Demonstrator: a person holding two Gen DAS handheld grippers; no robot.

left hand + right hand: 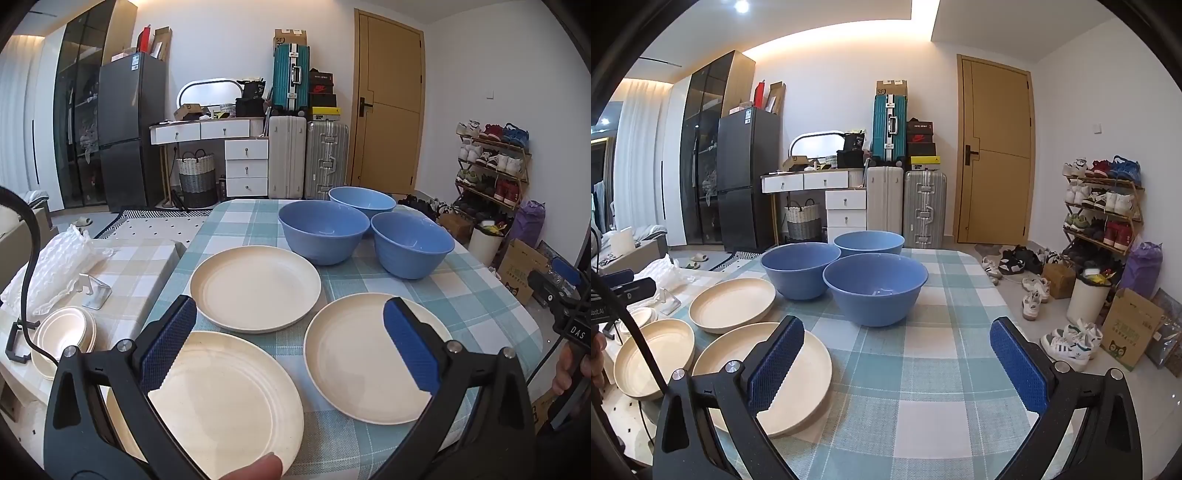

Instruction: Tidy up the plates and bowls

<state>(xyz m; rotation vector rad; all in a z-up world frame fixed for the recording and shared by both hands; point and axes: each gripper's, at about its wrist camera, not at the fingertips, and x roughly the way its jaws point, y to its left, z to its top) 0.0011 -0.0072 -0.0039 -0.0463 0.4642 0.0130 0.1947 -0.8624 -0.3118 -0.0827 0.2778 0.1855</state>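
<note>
Three cream plates lie on the checked tablecloth: a near-left plate point(229, 402), a far plate point(255, 288) and a right plate point(365, 354). Three blue bowls stand behind them: left point(321, 229), back point(362, 201) and right point(410, 243). My left gripper point(291, 347) is open and empty, above the near plates. My right gripper point(897, 369) is open and empty, above bare cloth right of the nearest plate point(798, 376). In the right wrist view the bowls point(875, 288) stand ahead, with two more plates point(733, 302) point(653, 354) at left.
A lower side table at left holds stacked cream bowls point(64, 332), bubble wrap point(55, 266) and a metal stand point(96, 291). The table's right edge point(1004, 306) drops to a floor with shoes, a bin and boxes. Suitcases and a door stand behind.
</note>
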